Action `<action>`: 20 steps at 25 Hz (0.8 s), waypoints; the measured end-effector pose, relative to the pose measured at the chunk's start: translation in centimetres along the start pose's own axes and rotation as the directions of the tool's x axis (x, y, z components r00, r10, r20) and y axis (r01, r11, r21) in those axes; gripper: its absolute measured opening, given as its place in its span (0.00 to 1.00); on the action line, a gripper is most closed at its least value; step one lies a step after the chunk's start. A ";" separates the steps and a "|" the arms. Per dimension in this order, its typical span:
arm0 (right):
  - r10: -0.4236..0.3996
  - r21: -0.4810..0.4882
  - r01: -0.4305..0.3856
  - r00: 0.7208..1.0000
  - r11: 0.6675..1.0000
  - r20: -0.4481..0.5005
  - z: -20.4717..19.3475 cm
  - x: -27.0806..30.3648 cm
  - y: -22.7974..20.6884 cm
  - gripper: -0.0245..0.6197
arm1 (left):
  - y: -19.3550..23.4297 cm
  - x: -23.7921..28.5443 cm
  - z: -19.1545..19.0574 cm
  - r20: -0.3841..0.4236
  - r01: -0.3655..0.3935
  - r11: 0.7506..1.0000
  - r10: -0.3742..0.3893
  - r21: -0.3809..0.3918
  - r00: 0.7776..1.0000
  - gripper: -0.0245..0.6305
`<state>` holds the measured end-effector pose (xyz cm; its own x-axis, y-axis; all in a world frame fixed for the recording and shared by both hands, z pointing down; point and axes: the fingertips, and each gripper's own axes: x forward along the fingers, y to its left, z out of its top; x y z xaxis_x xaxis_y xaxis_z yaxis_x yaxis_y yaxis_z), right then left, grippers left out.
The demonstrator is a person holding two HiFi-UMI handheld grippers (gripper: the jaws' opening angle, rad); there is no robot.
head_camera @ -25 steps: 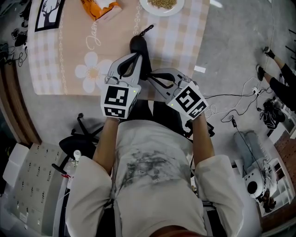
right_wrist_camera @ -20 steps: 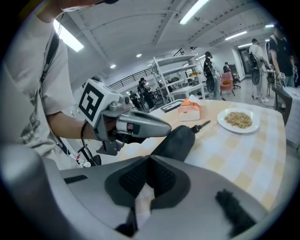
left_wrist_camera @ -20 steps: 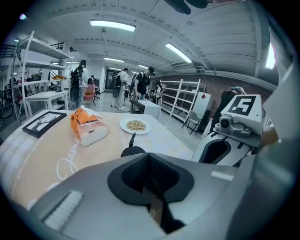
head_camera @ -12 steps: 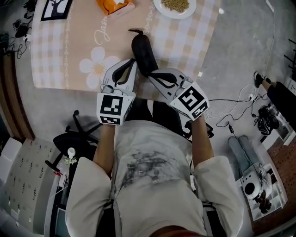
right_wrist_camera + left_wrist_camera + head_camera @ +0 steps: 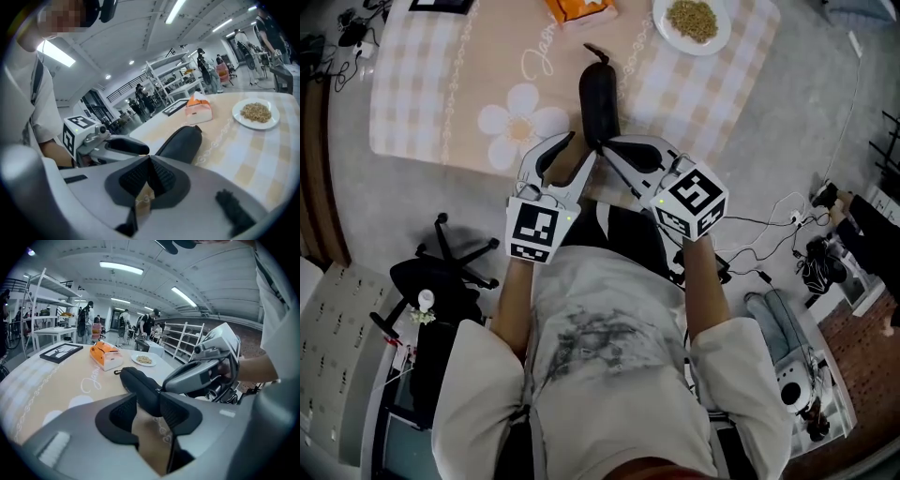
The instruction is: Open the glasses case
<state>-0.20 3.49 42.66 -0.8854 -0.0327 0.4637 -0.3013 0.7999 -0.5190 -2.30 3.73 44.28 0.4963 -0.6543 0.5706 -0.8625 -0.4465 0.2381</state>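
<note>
reaching for the near end of the case [image 5: 598,98], we find it lying shut on the table [image 5: 441,94], upper middle of the head view. our left tool [image 5: 147,400] has just been opening its jaws; they stand apart with the case's end between them, not clamped. our right tool [image 5: 150,161], just beside, is closed tip to tip, nothing seen in it. we judge the opening itself is all left to do: no gap shows along the case.

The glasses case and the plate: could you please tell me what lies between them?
Only bare tablecloth lies between the glasses case and the plate, as the head view shows.
</note>
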 end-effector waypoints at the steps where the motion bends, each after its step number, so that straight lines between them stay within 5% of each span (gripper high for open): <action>1: 0.006 0.008 -0.006 1.000 1.000 -0.001 0.1 0.3 0.1 0.06 | -0.1 -0.1 -0.1 0.003 0.003 1.000 -0.003 -0.002 1.000 0.30; 20: 0.143 0.177 -0.137 0.990 0.975 -0.020 1.8 5.1 0.4 0.06 | 3.0 1.1 -2.1 0.001 -0.089 0.996 0.089 -0.033 0.996 0.48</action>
<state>-5.46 2.59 43.50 -0.9122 0.0941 0.3989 -0.2347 0.6779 -0.6967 -4.52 2.97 47.27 0.4176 -0.6922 0.5886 -0.9060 -0.3663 0.2120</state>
